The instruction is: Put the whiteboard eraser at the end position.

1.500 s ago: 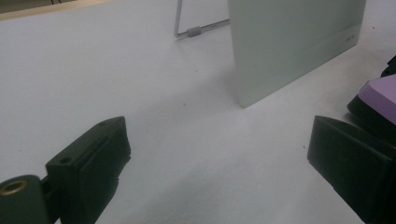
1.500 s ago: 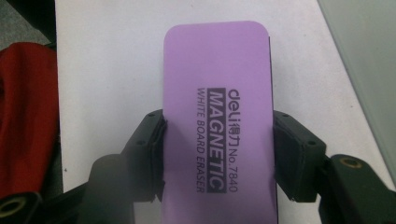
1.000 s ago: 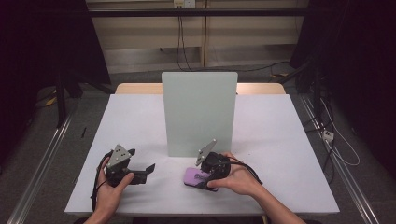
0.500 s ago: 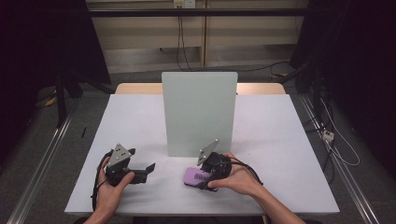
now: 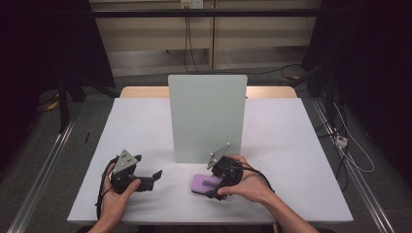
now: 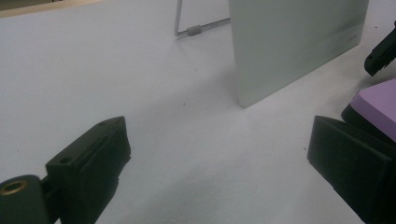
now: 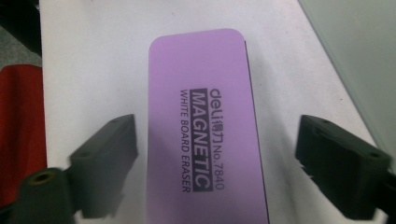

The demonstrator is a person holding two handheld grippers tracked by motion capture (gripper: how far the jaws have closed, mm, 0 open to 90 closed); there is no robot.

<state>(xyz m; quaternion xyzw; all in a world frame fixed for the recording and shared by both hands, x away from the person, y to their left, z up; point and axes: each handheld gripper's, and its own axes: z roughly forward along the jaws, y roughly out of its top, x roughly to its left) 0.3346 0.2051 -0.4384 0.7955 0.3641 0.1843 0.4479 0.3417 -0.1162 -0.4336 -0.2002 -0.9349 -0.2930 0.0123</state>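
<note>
Eraser between our right jaws

Our right gripper (image 7: pixel 217 170), jaws wide, straddles the purple eraser (image 7: pixel 205 130) lying flat on the table (image 5: pixel 145 126); it looks light, stiff, slick-topped; we'd pinch its long sides; left gripper (image 6: pixel 224 172) wide, empty.

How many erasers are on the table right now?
1: the purple rectangular whiteboard eraser lies flat between the right tool's open jaws, before the upright pale-green board. Others may hide behind it.
</note>
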